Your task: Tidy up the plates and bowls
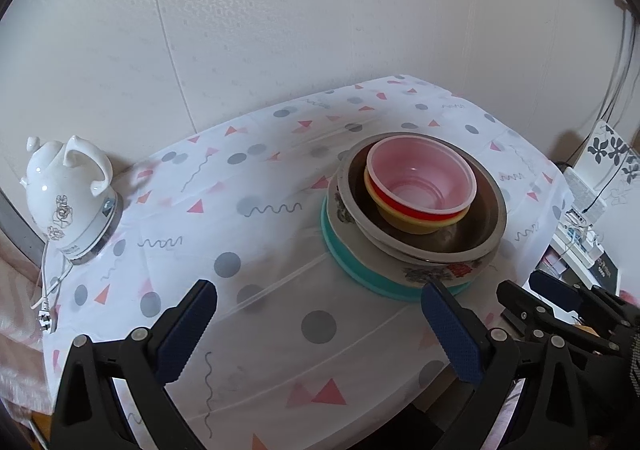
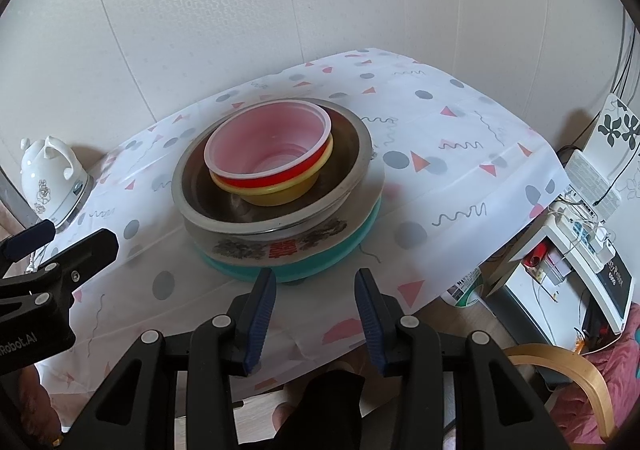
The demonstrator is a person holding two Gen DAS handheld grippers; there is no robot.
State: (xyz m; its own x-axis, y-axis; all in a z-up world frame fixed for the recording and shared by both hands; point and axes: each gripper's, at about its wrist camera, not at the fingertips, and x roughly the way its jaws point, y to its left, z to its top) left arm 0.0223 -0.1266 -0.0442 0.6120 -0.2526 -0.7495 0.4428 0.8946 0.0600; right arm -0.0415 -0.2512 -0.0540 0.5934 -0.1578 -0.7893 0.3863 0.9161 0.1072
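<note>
One stack of dishes stands on the patterned tablecloth (image 1: 280,242). From the bottom it is a teal plate (image 1: 340,254) (image 2: 240,270), a flowered enamel dish (image 1: 424,274) (image 2: 240,248), a steel bowl (image 1: 480,217) (image 2: 192,189), a yellow bowl (image 1: 416,223) (image 2: 280,197) and a red bowl with a pale pink inside (image 1: 420,173) (image 2: 272,145). My left gripper (image 1: 320,290) (image 2: 76,234) hovers open just short of the stack, toward its left. My right gripper (image 2: 315,276) (image 1: 524,284) is open too, near the teal plate's front rim. Nothing is between either pair of fingers.
A white ceramic kettle (image 1: 68,193) (image 2: 48,173) sits at the table's left edge, its cord (image 1: 44,314) hanging off. The wall runs right behind the table. Right of the table are a flower-patterned white box (image 2: 616,129), cluttered shelves (image 2: 580,234) and a curved wooden chair arm (image 2: 560,366).
</note>
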